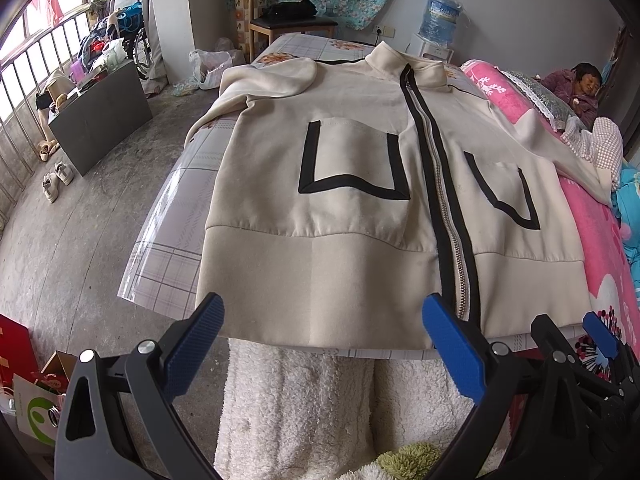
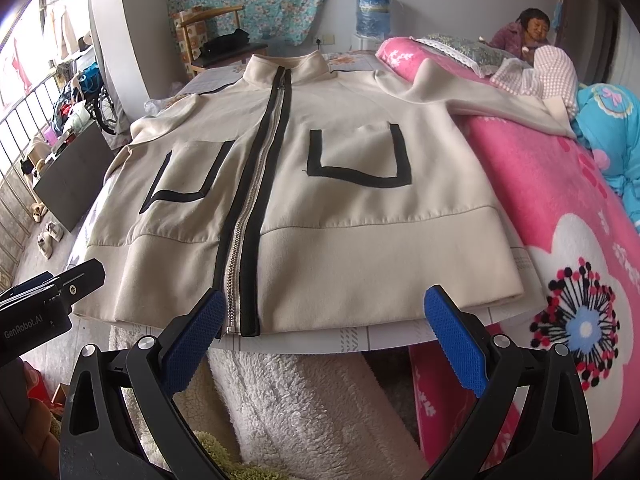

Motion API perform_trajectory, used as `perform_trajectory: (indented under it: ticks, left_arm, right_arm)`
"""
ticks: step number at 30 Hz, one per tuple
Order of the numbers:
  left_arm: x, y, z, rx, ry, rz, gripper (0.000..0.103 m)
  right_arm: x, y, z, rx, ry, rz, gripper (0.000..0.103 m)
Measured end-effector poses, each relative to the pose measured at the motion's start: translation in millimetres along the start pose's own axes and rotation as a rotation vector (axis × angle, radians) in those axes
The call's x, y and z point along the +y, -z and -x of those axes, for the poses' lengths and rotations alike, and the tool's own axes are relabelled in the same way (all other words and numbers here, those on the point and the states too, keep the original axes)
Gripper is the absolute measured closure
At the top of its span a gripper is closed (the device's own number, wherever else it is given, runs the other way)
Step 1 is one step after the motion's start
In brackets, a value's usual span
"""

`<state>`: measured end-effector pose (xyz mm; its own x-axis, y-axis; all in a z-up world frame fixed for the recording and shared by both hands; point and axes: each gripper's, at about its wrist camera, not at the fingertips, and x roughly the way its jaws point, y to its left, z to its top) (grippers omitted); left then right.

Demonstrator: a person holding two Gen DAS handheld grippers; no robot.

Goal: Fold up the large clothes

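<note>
A cream zip-up jacket (image 1: 348, 216) with black trim and two black-edged pockets lies flat, front up and zipped, on a table; it also shows in the right wrist view (image 2: 320, 208). Its collar points away from me and its hem lies at the near edge. One sleeve (image 1: 264, 80) is folded at the far left; the other sleeve (image 2: 480, 100) lies over the pink blanket. My left gripper (image 1: 322, 332) is open and empty just before the hem, left of the zipper. My right gripper (image 2: 324, 320) is open and empty just before the hem, right of the zipper (image 2: 240, 256).
The table (image 1: 160, 264) has a checked cover under clear plastic. A pink flowered blanket (image 2: 580, 240) lies to the right, with a person (image 2: 528, 32) beyond it. A white fleece (image 1: 288, 408) hangs below the near edge. A chair (image 1: 288, 16) and water dispenser (image 1: 440, 20) stand behind.
</note>
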<state>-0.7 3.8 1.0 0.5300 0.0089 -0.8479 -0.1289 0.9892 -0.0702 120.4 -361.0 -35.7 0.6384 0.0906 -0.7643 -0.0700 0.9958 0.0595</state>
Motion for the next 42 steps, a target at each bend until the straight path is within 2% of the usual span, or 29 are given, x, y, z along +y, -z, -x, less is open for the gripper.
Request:
perform_trajectory:
  ticks: [17,28,42]
  left_arm:
    - [10.5,-6.1,-9.5,0.014,0.008,0.012,0.005]
    - [12.8,-33.0,-10.7,-0.018,-0.02,0.001,0.005]
    - [14.4,-73.2,-22.8,-0.041,-0.066,0.012,0.005]
  right_arm:
    - [5.0,-10.7,-0.1,-0.008,0.041,0.007,0.008]
    - [11.9,-31.9,-8.4,-0.019,0.057,0.036,0.008]
    - [25.3,-75.3,-31.7,-0.031,0.057,0.119,0.008]
